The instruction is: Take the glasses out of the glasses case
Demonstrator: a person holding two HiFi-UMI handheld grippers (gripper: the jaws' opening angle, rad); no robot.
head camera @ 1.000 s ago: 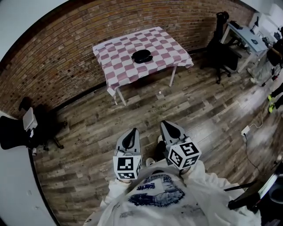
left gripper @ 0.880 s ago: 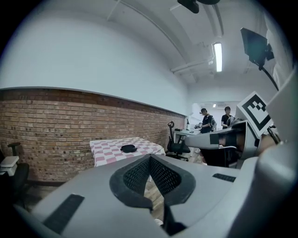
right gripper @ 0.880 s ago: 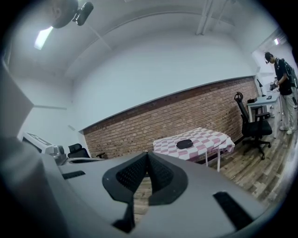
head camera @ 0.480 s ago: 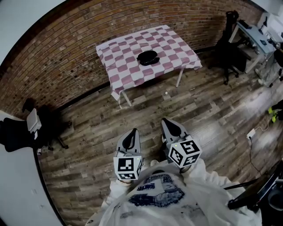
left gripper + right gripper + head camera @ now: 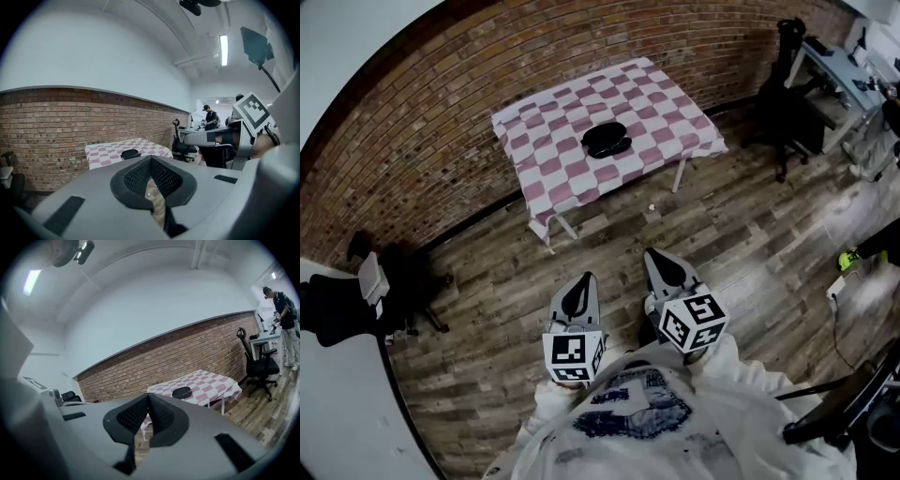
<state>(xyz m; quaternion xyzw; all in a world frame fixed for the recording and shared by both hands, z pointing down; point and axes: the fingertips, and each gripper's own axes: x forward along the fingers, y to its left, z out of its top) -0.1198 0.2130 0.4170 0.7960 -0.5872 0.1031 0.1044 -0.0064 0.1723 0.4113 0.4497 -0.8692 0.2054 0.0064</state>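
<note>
Case (image 5: 606, 140) sits mid-counter (image 5: 546, 155), looks shut, well apart from you across floor (image 5: 741, 234). Left tool (image 5: 581, 281) clenched, empty; right tool (image 5: 658, 261) same. Step, by my read: approach. Walk up square, stop close, open one tool before reaching.

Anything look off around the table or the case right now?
Nothing serious. The glasses case lies near the middle of the checkered cloth. The cloth sits skewed, drooping lower at its near left corner. One small pale object lies on the floor by a table leg; it is too small to identify.
</note>
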